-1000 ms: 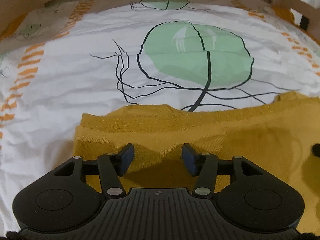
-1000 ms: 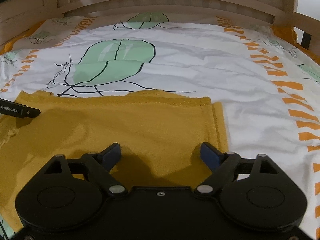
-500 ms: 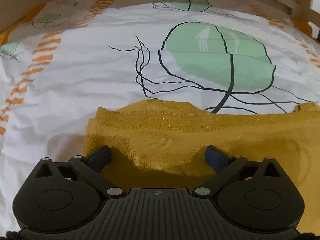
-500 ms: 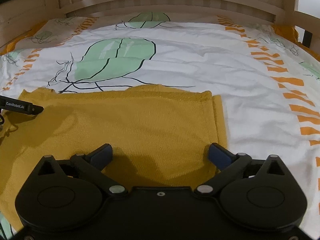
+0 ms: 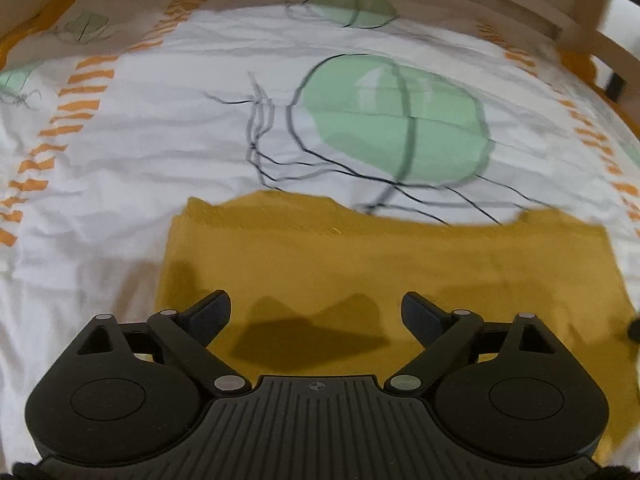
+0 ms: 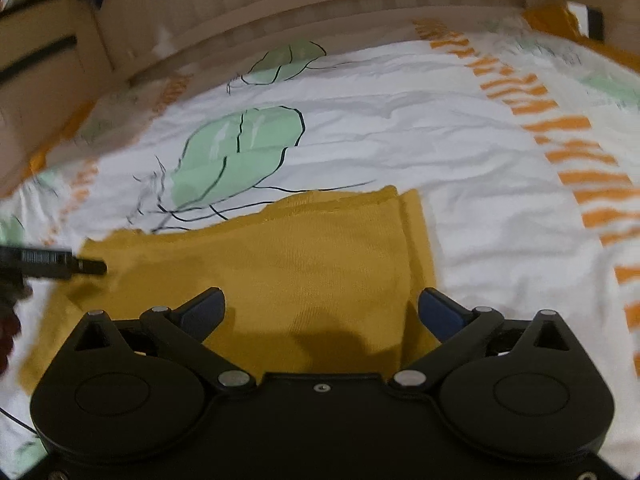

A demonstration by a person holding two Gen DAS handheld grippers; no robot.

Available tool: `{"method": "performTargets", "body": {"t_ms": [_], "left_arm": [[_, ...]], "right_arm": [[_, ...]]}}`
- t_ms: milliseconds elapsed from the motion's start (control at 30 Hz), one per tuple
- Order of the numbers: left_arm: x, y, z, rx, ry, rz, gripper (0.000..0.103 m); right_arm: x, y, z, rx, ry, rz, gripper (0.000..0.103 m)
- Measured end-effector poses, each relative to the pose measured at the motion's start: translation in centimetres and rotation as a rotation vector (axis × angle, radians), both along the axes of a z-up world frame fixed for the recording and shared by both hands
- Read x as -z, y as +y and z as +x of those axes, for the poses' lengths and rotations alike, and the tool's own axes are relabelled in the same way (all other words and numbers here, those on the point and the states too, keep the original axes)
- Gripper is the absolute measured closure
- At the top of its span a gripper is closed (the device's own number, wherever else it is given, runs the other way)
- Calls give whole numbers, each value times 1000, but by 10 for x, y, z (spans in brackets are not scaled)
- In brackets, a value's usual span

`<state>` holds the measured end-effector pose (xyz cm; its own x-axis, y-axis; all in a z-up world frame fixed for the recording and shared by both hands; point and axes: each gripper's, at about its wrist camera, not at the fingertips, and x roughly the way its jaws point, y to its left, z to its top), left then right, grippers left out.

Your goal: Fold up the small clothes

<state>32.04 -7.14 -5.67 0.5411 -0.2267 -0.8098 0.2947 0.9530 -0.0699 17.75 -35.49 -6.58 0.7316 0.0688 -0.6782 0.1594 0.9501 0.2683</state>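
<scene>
A mustard-yellow knitted garment (image 5: pixel 360 264) lies flat on the bed, folded into a wide band. My left gripper (image 5: pixel 316 314) is open and empty, raised over the garment's left part. My right gripper (image 6: pixel 322 310) is open and empty above the garment's right end (image 6: pixel 312 264), where a narrow folded strip shows along the edge. The left gripper's fingertip (image 6: pixel 80 267) shows at the left of the right wrist view, over the cloth.
The bed has a white sheet (image 5: pixel 168 152) with green leaf prints and orange dashes. A wooden slatted headboard (image 6: pixel 320 4) runs along the far side, with wooden rails at both sides.
My left gripper opened wide and both grippers drew back and lifted from the garment. The right wrist view has tilted and swung. The garment stays flat.
</scene>
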Motion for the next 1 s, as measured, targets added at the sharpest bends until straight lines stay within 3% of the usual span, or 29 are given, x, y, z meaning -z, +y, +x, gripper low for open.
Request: {"method": "performTargets", "body": {"t_ms": [300,500,600,800,1000], "left_arm": [[-4,-16,-83,71,29,-28,10],[16,-21,-103,72,93,-24,10],[30,-24,-103,57,125,-10,10],[38,-29,-109,70,86,24,8],[41,-31,-109,75,83,33,3]], "right_arm": [[5,-33,-51,70,71,277,1],[16,-38,-77,78,135,406,1],[22,-33,-79,54,149,407,1],[27,-29,-73,38,143,390,0],[33,-40,-64,50,108,467,0]]}}
